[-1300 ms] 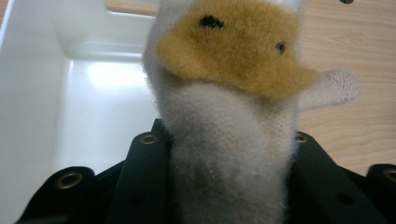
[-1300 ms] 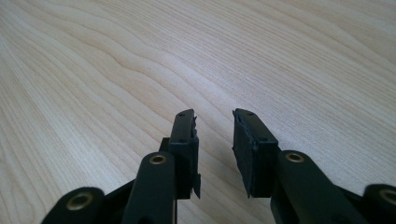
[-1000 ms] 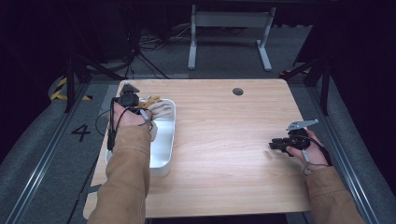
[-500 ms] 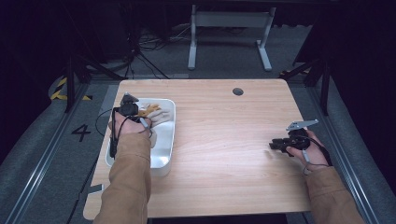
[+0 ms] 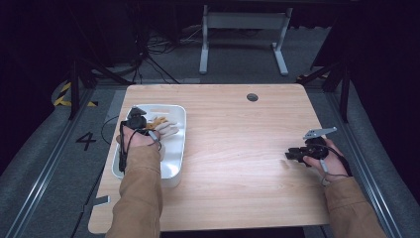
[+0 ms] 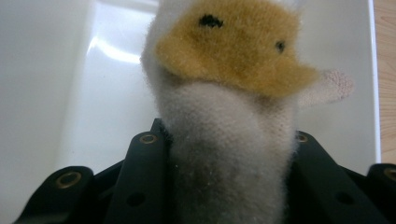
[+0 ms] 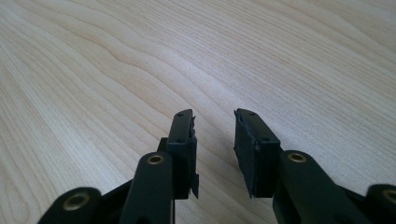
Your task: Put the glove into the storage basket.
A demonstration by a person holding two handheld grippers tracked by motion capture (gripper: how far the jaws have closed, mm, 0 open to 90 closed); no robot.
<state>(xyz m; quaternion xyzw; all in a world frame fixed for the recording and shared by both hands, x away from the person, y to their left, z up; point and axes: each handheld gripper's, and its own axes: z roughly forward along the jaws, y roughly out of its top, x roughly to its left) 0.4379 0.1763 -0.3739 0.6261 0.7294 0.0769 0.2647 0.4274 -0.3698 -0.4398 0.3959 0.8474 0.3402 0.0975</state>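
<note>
- the left tool (image 5: 148,128) pinches a plush toy (image 6: 233,107), its two black jaws pressed against the toy's pale lower body on either side
- the plush toy has a tan, furry face with two small dark eyes, a whitish body, and a pinkish limb sticking out to the right in the left gripper view
- seen from the high view, the plush toy (image 5: 162,126) sits low over the far half of a white tub (image 5: 173,171), which stands on the left side of the desk (image 5: 237,163); whether the toy touches the tub floor i cannot tell
- the left hand (image 5: 132,139) and its brown sleeve lie over the tub from the near side
- the right tool (image 7: 214,122) is spread, with a bare gap between its jaws and nothing in it, just above the wood grain
- in the high view the right tool (image 5: 292,154) is at the right edge of the desk, well apart from the tub, pointing left
</note>
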